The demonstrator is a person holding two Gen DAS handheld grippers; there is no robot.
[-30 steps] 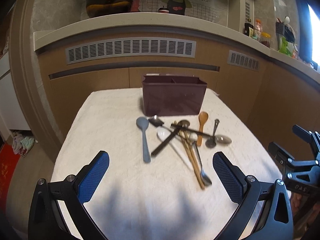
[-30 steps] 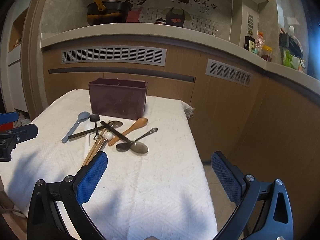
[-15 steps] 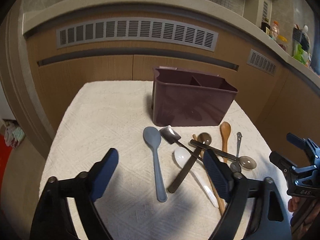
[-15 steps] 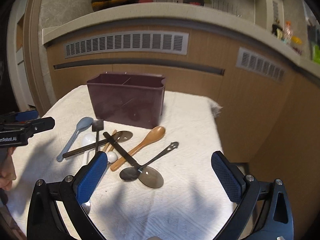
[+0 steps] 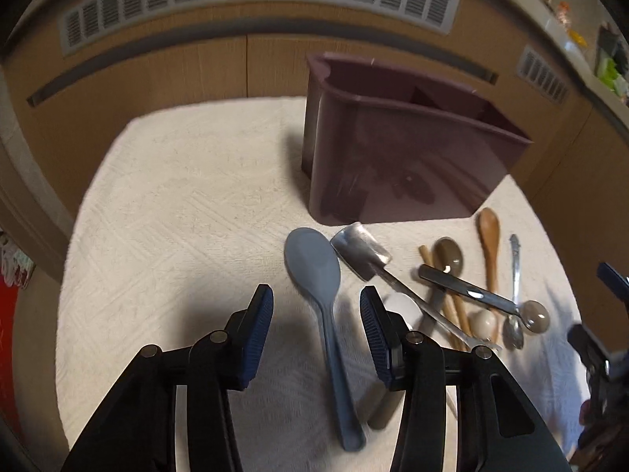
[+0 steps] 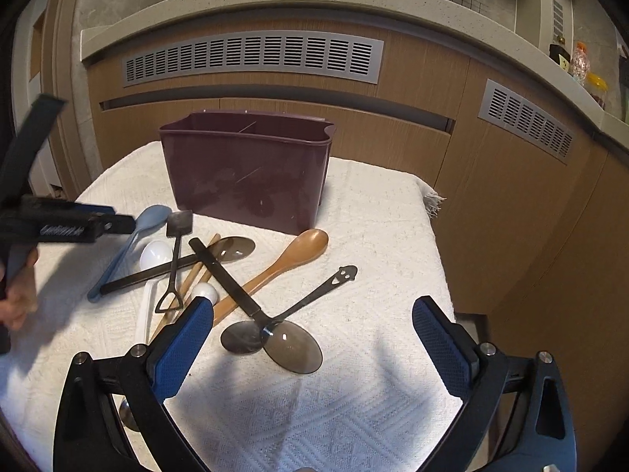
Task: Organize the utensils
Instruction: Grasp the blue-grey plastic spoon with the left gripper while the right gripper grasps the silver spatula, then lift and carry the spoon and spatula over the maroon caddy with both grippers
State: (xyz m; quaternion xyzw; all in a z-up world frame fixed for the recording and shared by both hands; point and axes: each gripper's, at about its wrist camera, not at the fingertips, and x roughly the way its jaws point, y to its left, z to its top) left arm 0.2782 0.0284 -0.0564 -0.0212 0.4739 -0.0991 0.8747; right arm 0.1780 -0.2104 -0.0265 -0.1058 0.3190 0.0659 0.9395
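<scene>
left wrist view: your left hand-held gripper (image 5: 316,324) has just been closing its jaws and sits at a medium gap now, with nothing pinched. the blue-grey spoon (image 5: 322,299) runs up through that gap. its handle lies nearer the right pad than the left one, and i can't see either pad touching it. the bowl end is ahead of the fingertips, pointing toward the maroon caddy (image 5: 397,165), and the handle tail comes back underneath toward you. so the long axis lines up roughly with the way the gripper points, tilted a bit to the right at the near end. my guess is the next squeeze lands on the handle, and you may want to nudge right so it sits centred.

the rest of the pile is off to the right of that gripper: a small metal shovel spoon (image 5: 363,249), a white spoon (image 6: 153,275) and a wooden spoon (image 6: 283,261). they're all on the white-clothed surface (image 5: 177,204).

your right hand-held gripper (image 6: 312,340) is wide and empty, hanging over the dark spoons (image 6: 275,340) in front of it. the left one is clearly closer to a grab.

writing: there's small white lettering on the side of the left gripper in the right wrist view, too blurred to read. the wall poster characters up top aren't legible either.
</scene>
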